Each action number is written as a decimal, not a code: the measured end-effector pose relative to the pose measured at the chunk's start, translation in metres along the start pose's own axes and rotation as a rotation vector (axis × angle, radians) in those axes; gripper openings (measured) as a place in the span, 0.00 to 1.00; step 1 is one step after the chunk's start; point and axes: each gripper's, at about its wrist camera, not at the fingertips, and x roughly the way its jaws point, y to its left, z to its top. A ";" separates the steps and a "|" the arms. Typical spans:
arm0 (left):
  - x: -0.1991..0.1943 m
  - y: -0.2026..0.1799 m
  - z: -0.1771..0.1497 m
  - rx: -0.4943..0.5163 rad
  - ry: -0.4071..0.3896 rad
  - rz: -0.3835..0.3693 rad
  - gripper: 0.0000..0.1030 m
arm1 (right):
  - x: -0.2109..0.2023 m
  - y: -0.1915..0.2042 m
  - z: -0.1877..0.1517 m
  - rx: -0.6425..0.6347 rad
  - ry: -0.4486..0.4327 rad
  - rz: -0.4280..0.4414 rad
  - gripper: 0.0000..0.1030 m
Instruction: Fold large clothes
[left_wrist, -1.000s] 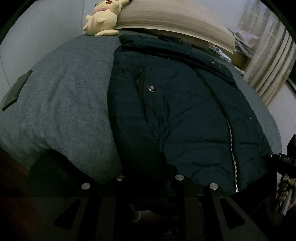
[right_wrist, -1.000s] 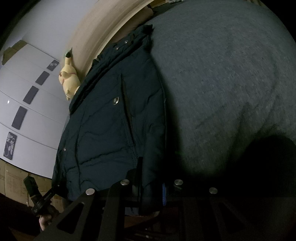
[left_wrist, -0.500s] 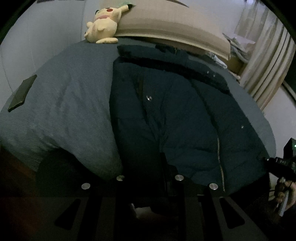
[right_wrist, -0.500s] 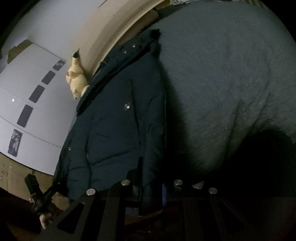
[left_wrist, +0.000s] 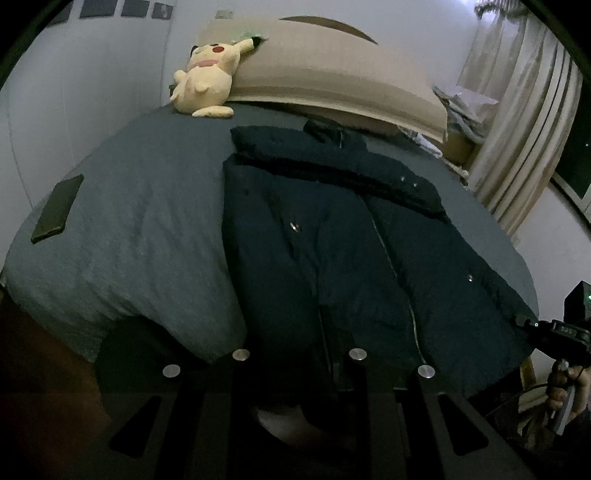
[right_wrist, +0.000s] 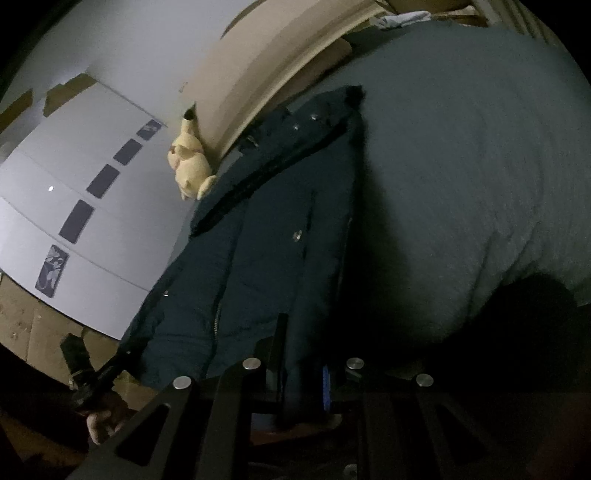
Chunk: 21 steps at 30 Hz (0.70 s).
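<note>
Jacket (left_wrist: 354, 236): dark navy padded, zipped, lying front-up on grey duvet (left_wrist: 140, 229).
Hem: my left gripper (left_wrist: 334, 354) and right gripper (right_wrist: 303, 369) each pinch a corner.
Room: bare duvet either side.

Each black tool (left_wrist: 332, 354) carries flat slotted finger plates, round silver screws (left_wrist: 241, 355) and a trailing cable

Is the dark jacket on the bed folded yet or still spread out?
Spread out: the jacket lies flat along the bed, zipper showing, hem at the near edge.
</note>
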 end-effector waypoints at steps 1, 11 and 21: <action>0.000 0.000 0.002 0.000 -0.002 0.001 0.19 | -0.004 0.003 0.000 -0.006 -0.006 0.008 0.14; -0.006 0.003 0.002 -0.012 -0.030 -0.007 0.19 | -0.015 0.014 0.002 -0.033 -0.026 0.033 0.14; -0.016 0.003 0.005 -0.026 -0.062 -0.016 0.19 | -0.024 0.012 0.004 -0.041 -0.042 0.049 0.14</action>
